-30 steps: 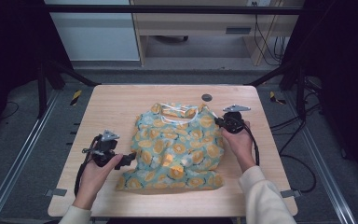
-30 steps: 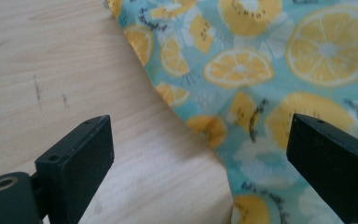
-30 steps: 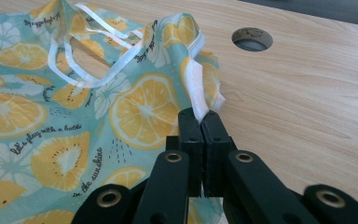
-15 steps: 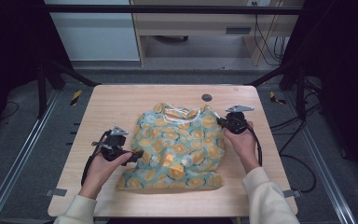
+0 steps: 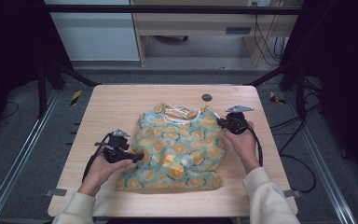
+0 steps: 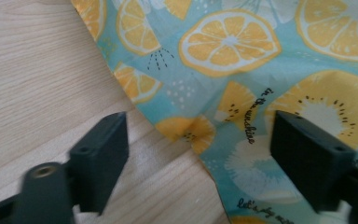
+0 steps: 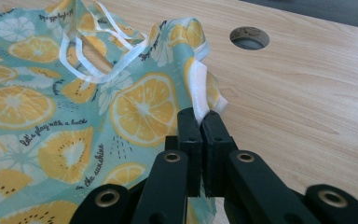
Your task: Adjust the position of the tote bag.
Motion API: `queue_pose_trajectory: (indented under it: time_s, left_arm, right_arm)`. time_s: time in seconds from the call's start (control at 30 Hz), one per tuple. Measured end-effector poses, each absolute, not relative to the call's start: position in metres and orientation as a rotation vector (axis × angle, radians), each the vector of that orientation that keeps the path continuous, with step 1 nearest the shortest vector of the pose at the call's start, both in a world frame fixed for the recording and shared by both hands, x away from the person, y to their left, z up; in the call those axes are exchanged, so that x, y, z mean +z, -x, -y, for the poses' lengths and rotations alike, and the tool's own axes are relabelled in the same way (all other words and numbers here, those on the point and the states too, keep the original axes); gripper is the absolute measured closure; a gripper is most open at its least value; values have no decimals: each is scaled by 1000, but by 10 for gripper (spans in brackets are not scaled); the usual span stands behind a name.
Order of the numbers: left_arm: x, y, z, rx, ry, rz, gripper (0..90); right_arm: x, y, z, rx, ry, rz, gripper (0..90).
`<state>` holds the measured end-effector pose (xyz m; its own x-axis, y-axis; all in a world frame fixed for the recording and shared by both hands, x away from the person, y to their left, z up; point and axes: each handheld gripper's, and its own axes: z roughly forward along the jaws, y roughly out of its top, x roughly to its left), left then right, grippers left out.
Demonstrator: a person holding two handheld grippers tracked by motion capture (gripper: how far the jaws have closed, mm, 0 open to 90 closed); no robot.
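Lying across the table (image 5: pixel 121 100), the citrus-print garment (image 5: pixel 182 147) looks narrower, its left side drawn inward. The right gripper (image 7: pixel 200 123) stays clamped on the sleeve edge. The left gripper (image 6: pixel 198 158), moved in, straddles the left edge with jaws wide, seemingly ready to pinch.

The high view looks forward and down from above the person's edge of the wooden table (image 5: pixel 121 100), taking in the whole top with floor and a desk toward 12 o'clock. The left gripper view sits very close over the citrus-print cloth (image 5: pixel 179 144) at its 9 o'clock edge, aimed steeply down at fabric and bare wood. The right gripper view rides low near the cloth's 3 o'clock edge, looking across it. Both it and the high view catch the table's round hole (image 7: pixel 249 38) (toward 12 o'clock).
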<state>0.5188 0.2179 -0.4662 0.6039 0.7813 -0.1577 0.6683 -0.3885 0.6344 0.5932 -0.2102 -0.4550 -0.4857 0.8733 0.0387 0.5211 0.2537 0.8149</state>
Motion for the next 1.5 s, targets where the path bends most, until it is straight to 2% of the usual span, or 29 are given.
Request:
queue_pose_trajectory:
  time_s: [0.2, 0.23, 0.27, 0.37, 0.57, 1.13, 1.5]
  left_arm:
    - [-467, -523, -215, 231, -2150, -1119, 457]
    - [-467, -523, -215, 236, -2141, -1120, 502]
    - [-467, -524, -214, 233, -2138, -1114, 592]
    - [-466, -525, -213, 245, -2124, -1109, 714]
    - [-462, -526, -210, 278, -2093, -1081, 878]
    - [-446, -520, -219, 354, -2097, -1090, 900]
    - [-426, -508, -226, 450, -2087, -1076, 900]
  right_arm:
    - [-454, -593, 210, 1121, -1264, -2106, 885]
    - [-454, -592, 210, 1121, -1263, -2105, 885]
    - [-453, -592, 211, 1120, -1263, -2107, 886]
    - [-453, -592, 211, 1124, -1259, -2105, 887]
    - [-450, -590, 209, 1127, -1245, -2105, 889]
    - [-436, -581, 224, 1145, -1229, -2071, 897]
    - [-403, -557, 240, 1226, -1175, -2004, 900]
